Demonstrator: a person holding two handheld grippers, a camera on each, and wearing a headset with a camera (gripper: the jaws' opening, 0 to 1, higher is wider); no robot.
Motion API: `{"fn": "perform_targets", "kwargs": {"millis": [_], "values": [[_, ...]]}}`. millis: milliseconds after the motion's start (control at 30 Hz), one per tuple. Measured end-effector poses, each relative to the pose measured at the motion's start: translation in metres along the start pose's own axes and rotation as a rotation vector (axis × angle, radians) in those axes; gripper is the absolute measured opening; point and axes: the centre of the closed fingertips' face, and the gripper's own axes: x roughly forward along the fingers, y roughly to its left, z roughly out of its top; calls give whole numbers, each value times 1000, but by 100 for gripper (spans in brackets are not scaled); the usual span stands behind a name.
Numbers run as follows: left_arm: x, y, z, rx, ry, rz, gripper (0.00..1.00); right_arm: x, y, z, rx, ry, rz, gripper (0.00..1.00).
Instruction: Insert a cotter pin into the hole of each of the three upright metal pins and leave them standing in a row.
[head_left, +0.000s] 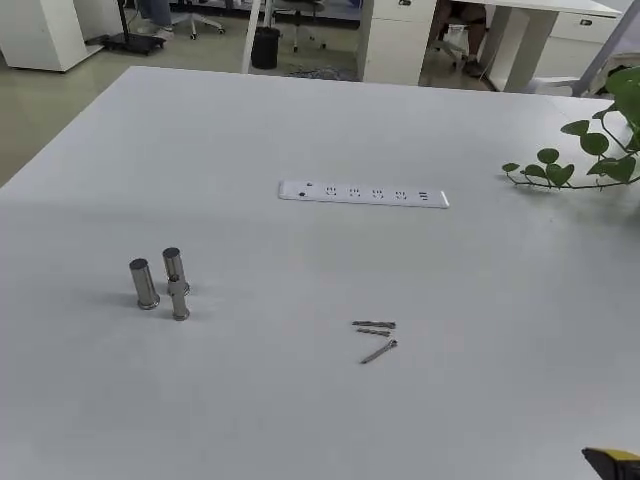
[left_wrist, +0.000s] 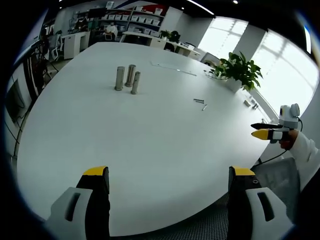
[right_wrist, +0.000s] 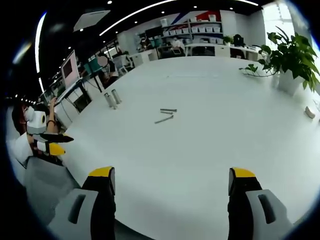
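Left gripper (left_wrist: 168, 172): jaws spread wide with nothing between them and touching nothing; it hangs over the near edge of the white table (head_left: 300, 420).
Right gripper (right_wrist: 172, 173): jaws just as wide apart, bare, also at the near edge and clear of the tabletop.
Between the grippers: they are held well apart, and each one shows at the side of the other's gripper view.
Cotter pins (head_left: 374, 325): three lie flat and close together, mid-table. The two farther ones lie side by side with their long axes along the 3–9 o'clock line in the head view. The nearest one slants along the 2–8 line.
Metal pins (head_left: 144, 283): three stand upright with their long axes vertical, well apart from the cotter pins toward 9 o'clock. They are bunched in a small triangle, one at 9 o'clock of the other two, which stand one just behind the other.
Power strip (head_left: 363, 194): white, flat, beyond the cotter pins at 12 o'clock, long axis along 3–9.
Plant (head_left: 590, 150): green leaves trailing onto the table at 2 o'clock.
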Motion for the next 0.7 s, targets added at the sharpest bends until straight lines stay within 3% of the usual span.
{"fn": "perform_targets", "kwargs": {"millis": [200, 333, 700], "values": [[-1, -3, 2, 5, -7, -18, 99, 1, 1, 0, -2, 8, 2, 94], [1, -5, -4, 68, 42, -24, 99, 2, 2, -1, -12, 16, -3, 96], [5, -9, -3, 98, 57, -46, 99, -1, 4, -2, -50, 37, -23, 98]]}}
